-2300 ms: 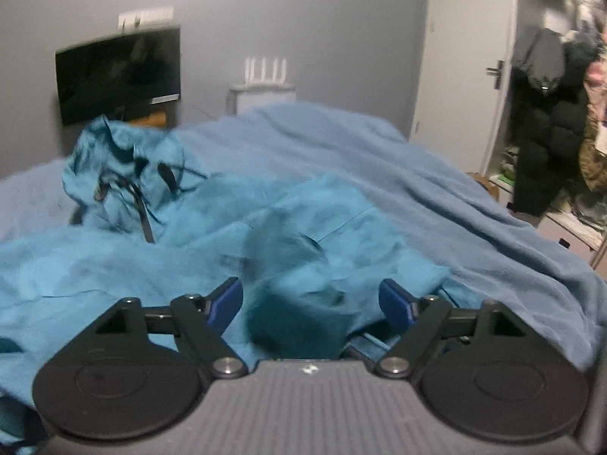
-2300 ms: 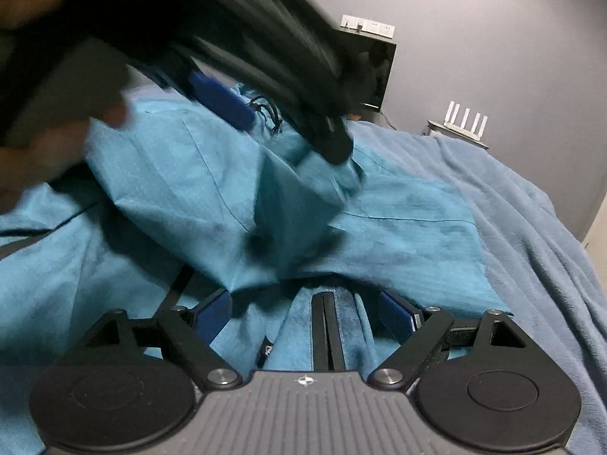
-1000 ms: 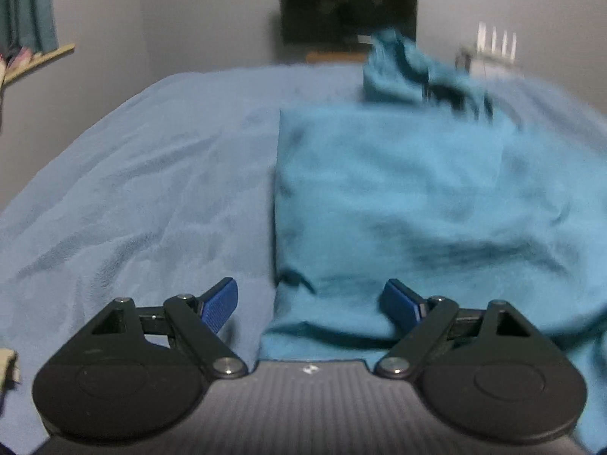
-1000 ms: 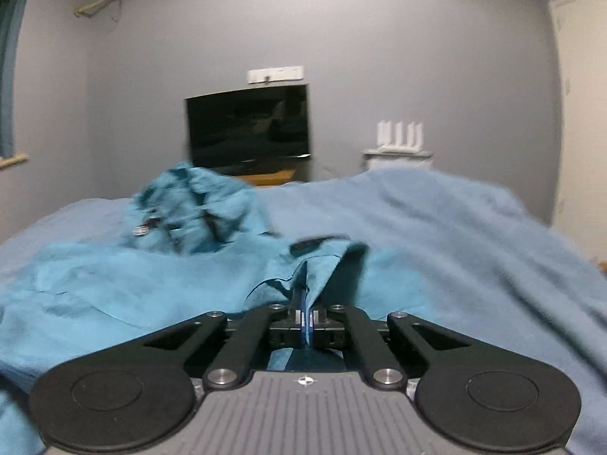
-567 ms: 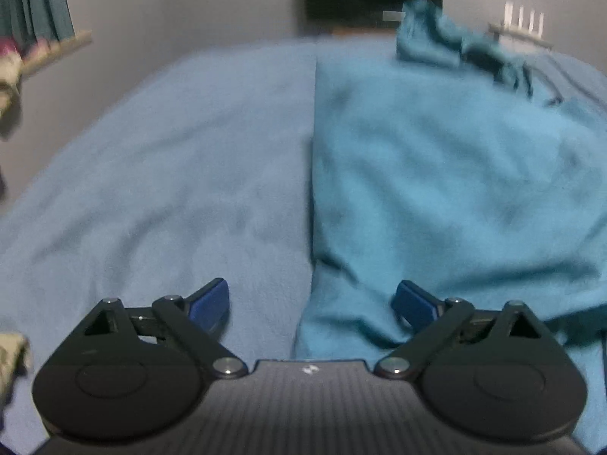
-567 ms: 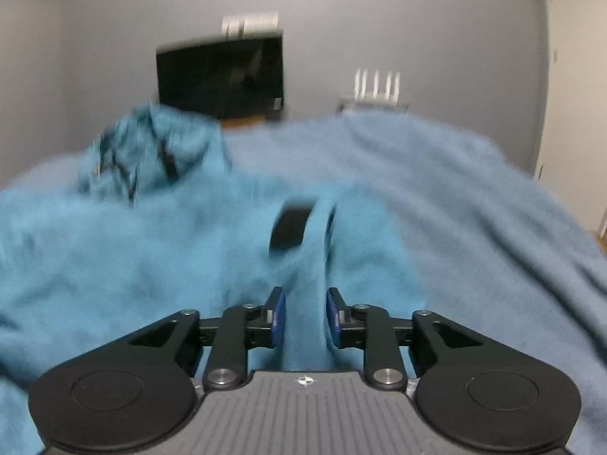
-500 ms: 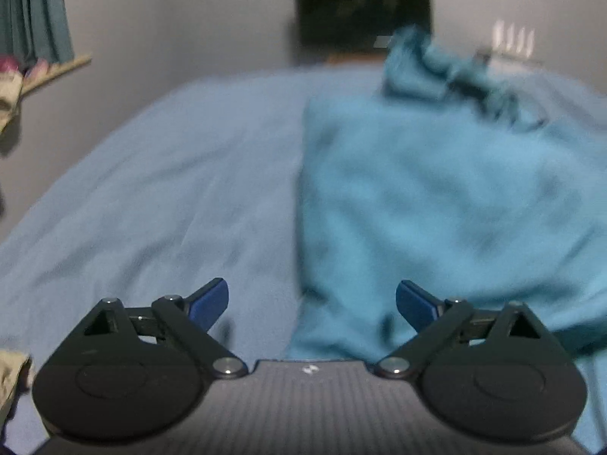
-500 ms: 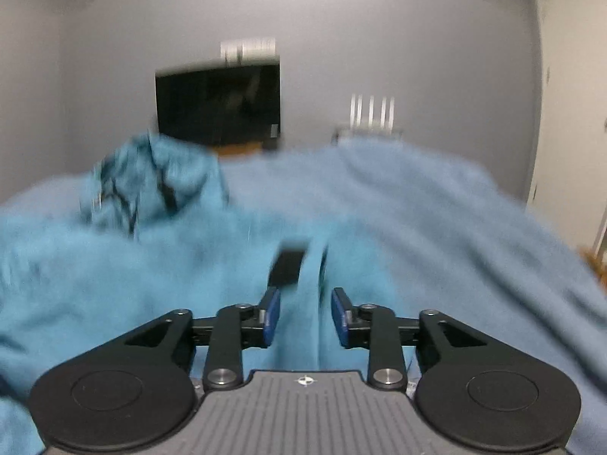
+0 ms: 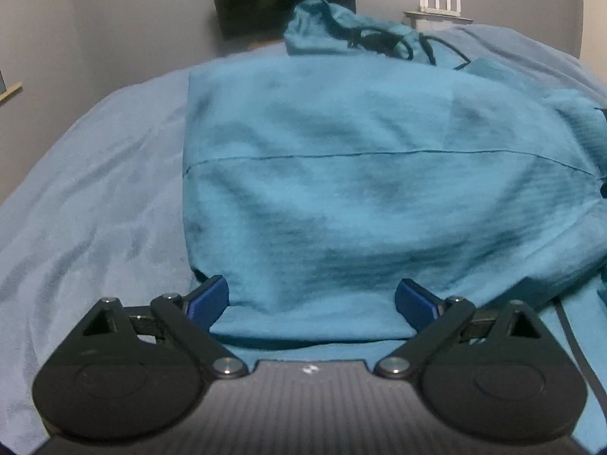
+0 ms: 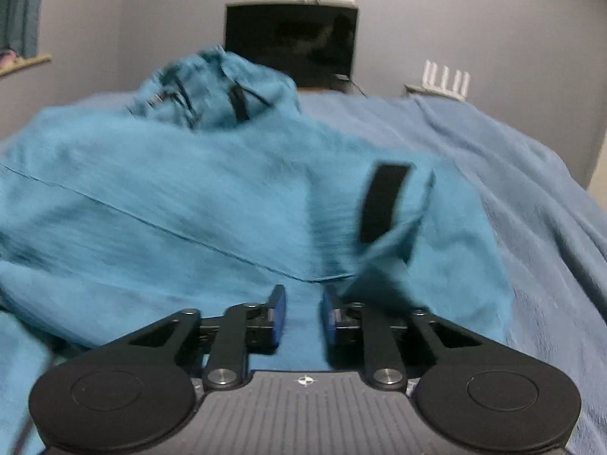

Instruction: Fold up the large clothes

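Note:
A large teal hooded jacket lies spread on the bed, its hood with black drawstrings bunched at the far end. My left gripper stands wide open just above the jacket's near folded edge, and its pads touch nothing. In the right wrist view the jacket fills the middle, with a sleeve cuff and its black strap lying on top to the right. My right gripper is closing; a narrow gap shows between its pads, with cloth under them and none pinched.
A blue blanket covers the bed around the jacket, with bare blanket to the left and to the right. A dark television and a white router stand against the grey far wall.
The right gripper's jaws parted and let go of the sleeve, which dropped onto the jacket, then narrowed again. Both grippers sank closer to the jacket; the left one stayed wide open.

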`<state>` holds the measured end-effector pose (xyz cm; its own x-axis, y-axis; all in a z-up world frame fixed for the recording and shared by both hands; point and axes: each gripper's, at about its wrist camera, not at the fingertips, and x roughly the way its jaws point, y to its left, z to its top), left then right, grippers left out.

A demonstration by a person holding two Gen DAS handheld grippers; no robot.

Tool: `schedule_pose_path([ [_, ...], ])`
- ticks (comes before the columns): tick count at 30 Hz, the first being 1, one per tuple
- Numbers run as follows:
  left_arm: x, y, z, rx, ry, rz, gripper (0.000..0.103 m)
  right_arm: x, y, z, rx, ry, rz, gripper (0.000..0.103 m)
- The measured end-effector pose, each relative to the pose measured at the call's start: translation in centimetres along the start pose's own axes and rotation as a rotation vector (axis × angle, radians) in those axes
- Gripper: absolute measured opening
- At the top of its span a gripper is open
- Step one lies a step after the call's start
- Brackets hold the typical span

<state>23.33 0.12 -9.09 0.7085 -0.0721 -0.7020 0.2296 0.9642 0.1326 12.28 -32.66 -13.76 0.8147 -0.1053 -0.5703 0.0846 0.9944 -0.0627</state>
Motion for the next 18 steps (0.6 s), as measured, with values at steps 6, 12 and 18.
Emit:
schedule_pose_path([
  [6, -1.2, -1.3, -0.1, 0.066, -0.046, 0.031, 0.098, -1.1, -0.1, -0.5, 0.021, -0.035, 0.032, 0.032],
  [12, -1.9, -3.9, -0.9, 0.194, -0.057, -0.005, 0.098, -3.9, 3.4, 0.3, -0.096, -0.098, 0.177, 0.041],
  [18, -1.1, -4.0, -0.7, 0.198, -0.04, -0.009, 0.098, -2.4, 6.3, -1.5, -0.257, -0.015, 0.185, 0.041],
])
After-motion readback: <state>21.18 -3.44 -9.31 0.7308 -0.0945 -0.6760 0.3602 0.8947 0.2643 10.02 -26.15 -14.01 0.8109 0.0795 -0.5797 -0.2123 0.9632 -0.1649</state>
